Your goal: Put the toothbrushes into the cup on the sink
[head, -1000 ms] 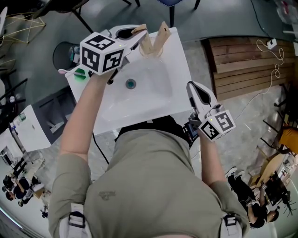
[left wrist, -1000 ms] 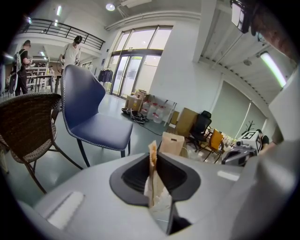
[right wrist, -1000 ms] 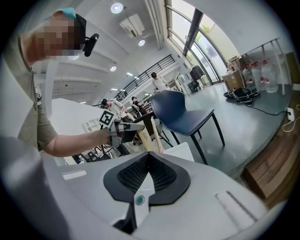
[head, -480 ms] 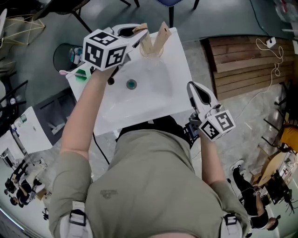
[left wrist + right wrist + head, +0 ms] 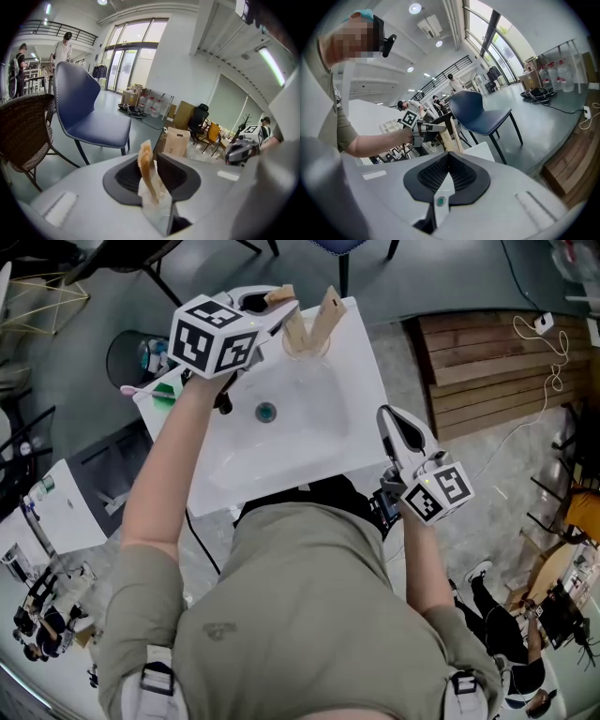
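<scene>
At the back of the white sink [image 5: 352,381] stands a clear cup [image 5: 307,346]. One tan paper-wrapped toothbrush [image 5: 327,309] leans in it. My left gripper [image 5: 278,307] is right over the cup's left rim, shut on a second wrapped toothbrush [image 5: 291,324] whose lower end points down at the cup. In the left gripper view that toothbrush [image 5: 146,171] stands upright between the closed jaws of the left gripper [image 5: 153,192]. My right gripper [image 5: 394,423] hangs by the sink's right front corner, shut and empty; its own view shows the right gripper [image 5: 440,187] with nothing in it.
The drain [image 5: 266,412] lies mid-basin. A green object [image 5: 165,389] and a pink handle [image 5: 128,388] lie on the sink's left end. A dark round bin [image 5: 127,352] stands left of the sink, a blue chair [image 5: 89,112] behind it, and wooden boards [image 5: 487,362] to the right.
The left gripper, with its toothbrush, has edged slightly up and to the right over the cup. The right gripper has not moved.
</scene>
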Action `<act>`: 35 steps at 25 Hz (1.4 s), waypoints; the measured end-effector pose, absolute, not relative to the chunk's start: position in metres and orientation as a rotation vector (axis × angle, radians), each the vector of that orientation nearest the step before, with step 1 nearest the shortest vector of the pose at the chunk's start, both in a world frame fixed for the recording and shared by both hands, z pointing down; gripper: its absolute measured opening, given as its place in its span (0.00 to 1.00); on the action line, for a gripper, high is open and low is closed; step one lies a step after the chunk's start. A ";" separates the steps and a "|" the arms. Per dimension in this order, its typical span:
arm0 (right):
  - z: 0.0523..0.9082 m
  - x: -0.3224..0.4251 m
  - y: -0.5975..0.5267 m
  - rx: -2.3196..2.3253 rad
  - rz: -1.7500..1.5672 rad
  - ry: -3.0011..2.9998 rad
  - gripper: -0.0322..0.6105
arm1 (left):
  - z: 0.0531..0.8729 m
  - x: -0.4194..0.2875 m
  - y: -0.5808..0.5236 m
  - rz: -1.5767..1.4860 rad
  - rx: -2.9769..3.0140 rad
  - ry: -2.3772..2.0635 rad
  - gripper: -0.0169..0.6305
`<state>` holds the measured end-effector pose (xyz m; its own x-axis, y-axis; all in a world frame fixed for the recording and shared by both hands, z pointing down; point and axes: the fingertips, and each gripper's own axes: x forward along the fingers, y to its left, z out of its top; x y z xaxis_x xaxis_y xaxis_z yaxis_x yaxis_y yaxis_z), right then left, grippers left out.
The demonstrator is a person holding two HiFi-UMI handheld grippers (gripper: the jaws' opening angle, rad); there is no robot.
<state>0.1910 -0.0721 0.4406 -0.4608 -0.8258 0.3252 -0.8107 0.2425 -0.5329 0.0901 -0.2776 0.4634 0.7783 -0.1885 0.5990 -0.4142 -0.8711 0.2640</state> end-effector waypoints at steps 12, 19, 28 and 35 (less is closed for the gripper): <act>0.442 0.178 -0.074 -1.628 -1.042 2.452 0.07 | 0.465 0.085 -0.288 0.836 2.600 -0.454 0.19; 0.440 0.170 -0.075 -1.623 -1.034 2.455 0.07 | 0.461 0.075 -0.291 0.841 2.605 -0.467 0.20; 0.434 0.156 -0.076 -1.618 -1.012 2.470 0.07 | 0.445 0.054 -0.299 0.817 2.624 -0.516 0.20; 0.420 0.143 -0.078 -1.601 -0.964 2.494 0.07 | 0.411 0.048 -0.287 0.767 2.680 -0.504 0.20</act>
<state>0.1434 -0.0781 0.4197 -0.4719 -0.8297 0.2981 -0.8145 0.2808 -0.5077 0.0478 -0.2872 0.4113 0.7952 -0.2463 0.5540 -0.4109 -0.8908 0.1938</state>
